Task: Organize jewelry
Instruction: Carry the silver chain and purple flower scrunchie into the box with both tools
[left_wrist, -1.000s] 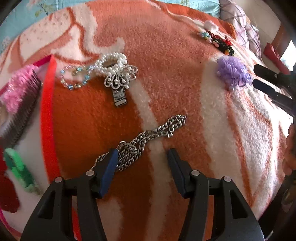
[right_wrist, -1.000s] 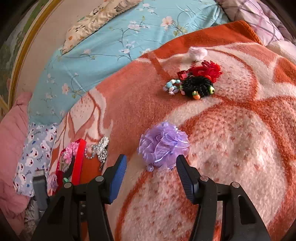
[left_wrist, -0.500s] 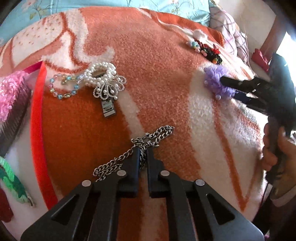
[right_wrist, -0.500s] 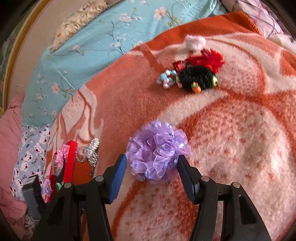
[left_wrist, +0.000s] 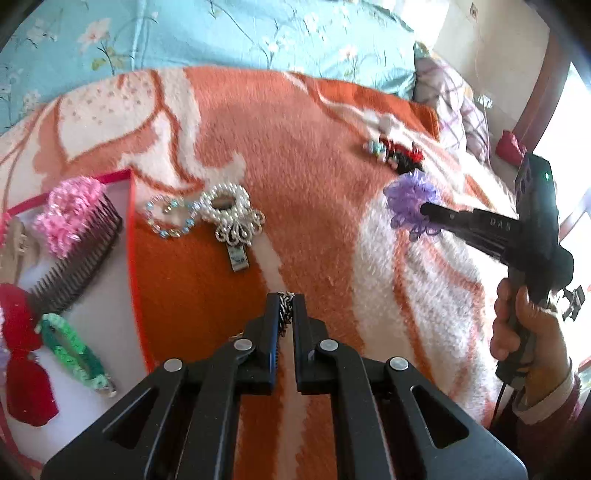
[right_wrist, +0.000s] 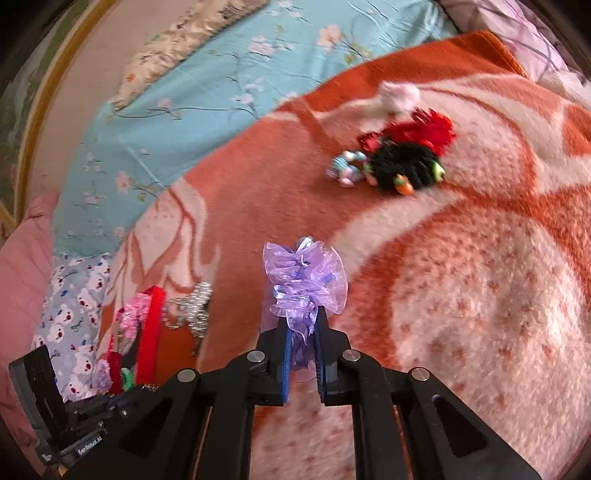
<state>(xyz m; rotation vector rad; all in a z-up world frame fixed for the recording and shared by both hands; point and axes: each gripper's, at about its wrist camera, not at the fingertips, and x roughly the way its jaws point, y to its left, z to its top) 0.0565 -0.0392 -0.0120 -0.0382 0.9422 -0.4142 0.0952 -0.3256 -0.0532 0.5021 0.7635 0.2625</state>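
Note:
My left gripper (left_wrist: 285, 300) is shut on a silver chain (left_wrist: 285, 314) and holds it above the orange and white blanket (left_wrist: 314, 184). My right gripper (right_wrist: 301, 317) is shut on a purple organza scrunchie (right_wrist: 306, 277); it also shows in the left wrist view (left_wrist: 410, 201), lifted at the right. A red-rimmed tray (left_wrist: 131, 229) at the left holds a pink flower comb (left_wrist: 74, 221), a red bow (left_wrist: 22, 354) and a green clip (left_wrist: 74, 350). A pearl brooch (left_wrist: 232, 214) and a blue bead bracelet (left_wrist: 170, 218) lie beside the tray.
A cluster of black, red and beaded hair ties (right_wrist: 402, 158) and a white pompom (right_wrist: 399, 94) lie at the far side of the blanket. A light blue floral sheet (left_wrist: 221, 33) and pillows lie beyond. The person's right hand (left_wrist: 524, 325) is at the right edge.
My left gripper closed on the chain and lifted it off the blanket. My right gripper closed on the purple scrunchie and raised it.

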